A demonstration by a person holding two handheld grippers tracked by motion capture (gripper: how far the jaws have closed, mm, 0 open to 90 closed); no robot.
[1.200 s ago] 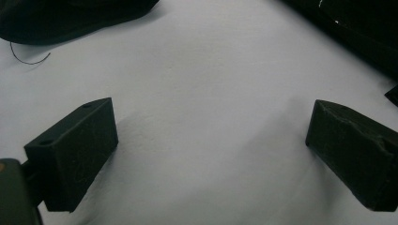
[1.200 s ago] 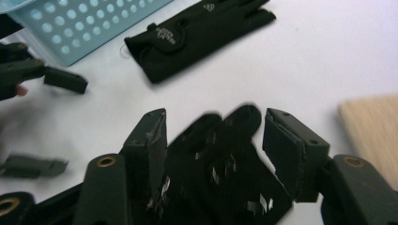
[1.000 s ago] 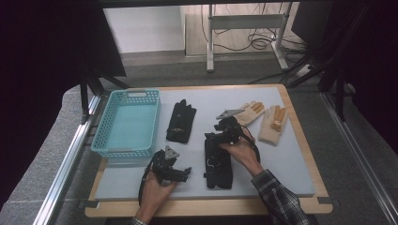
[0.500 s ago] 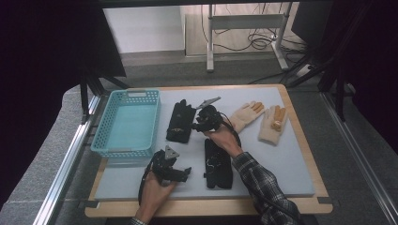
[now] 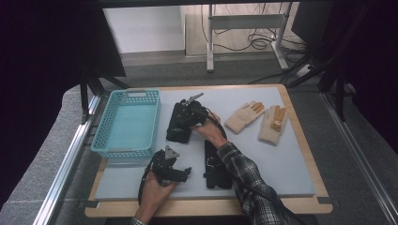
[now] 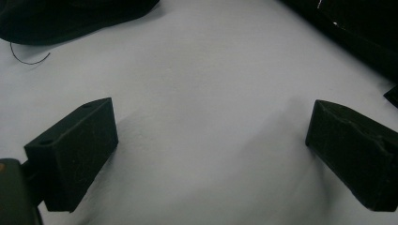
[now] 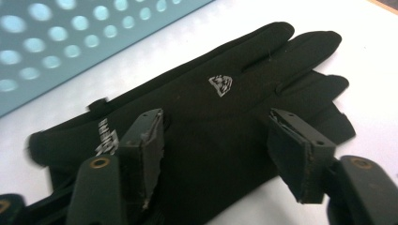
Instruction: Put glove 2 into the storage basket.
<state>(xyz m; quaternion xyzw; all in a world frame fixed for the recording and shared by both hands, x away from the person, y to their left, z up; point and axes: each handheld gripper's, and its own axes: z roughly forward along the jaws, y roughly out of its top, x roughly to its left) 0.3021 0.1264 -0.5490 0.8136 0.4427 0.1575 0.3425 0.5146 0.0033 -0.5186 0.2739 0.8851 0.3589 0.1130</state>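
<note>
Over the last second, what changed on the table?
The right gripper swept left from near the tan gloves to over the far black glove, jaws open above it, nothing grasped. The left gripper, near black glove, basket and tan gloves stayed put.

Your right gripper (image 5: 187, 114) has travelled from the 3 o'clock side of the desk, near the tan gloves, toward 9 o'clock. It now hangs over the far black glove (image 7: 206, 117) beside the basket (image 5: 126, 123), jaws spread wide above the glove's back. Your forearm now crosses the near black glove (image 5: 217, 164).
</note>
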